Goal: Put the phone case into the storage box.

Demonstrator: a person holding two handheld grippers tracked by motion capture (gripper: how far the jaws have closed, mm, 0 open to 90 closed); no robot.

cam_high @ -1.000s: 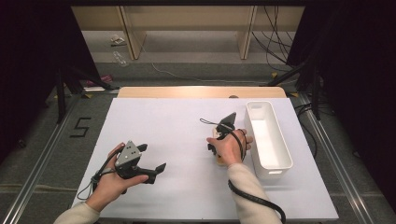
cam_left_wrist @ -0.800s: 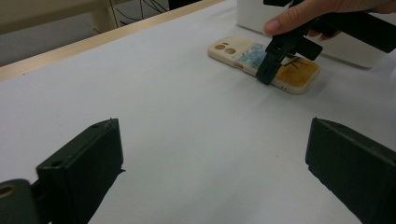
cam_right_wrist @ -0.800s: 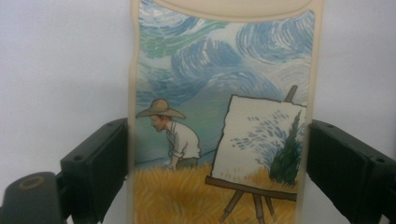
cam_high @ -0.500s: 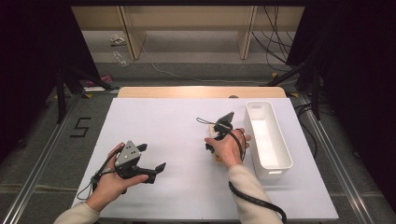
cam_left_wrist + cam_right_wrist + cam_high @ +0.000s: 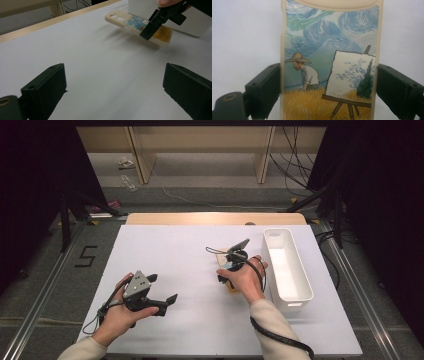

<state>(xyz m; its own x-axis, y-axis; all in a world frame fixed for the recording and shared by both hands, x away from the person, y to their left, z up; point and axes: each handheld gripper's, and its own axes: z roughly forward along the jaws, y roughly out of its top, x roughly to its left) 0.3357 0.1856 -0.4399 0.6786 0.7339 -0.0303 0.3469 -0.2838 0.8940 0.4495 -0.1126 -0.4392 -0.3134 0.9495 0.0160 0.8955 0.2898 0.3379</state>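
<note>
The right hand (image 5: 245, 277) reaches forward over the middle of the white worktop (image 5: 180, 250), wrist bent down, forearm slanting in from the bottom edge of the high view; its right gripper (image 5: 227, 270) points down and toward the person's left, with a cable looping off behind the sleeve. Its fingers (image 5: 265, 87) clamp the two long edges of a phone case (image 5: 329, 62), which is lifted off the worktop. From above the case is mostly hidden under the hand, a sliver of cream and yellow showing just beside the white bin (image 5: 287, 265). The right gripper view gives what the high view cannot: the case's printed back, a painter in a straw hat at an easel in a yellow field under a swirling blue sky, with a black finger pressed against each cream side. The left gripper view shows the same case (image 5: 138, 26) from the side, tilted, its shadow on the worktop below it, camera cutouts at the far end and the bin behind it. The left hand (image 5: 125, 312) rests low at the near left of the worktop, well apart from the case, holding the left gripper (image 5: 162, 292) roughly level and aimed toward the right hand; its fingers (image 5: 45, 85) stand wide with nothing between them.
</note>
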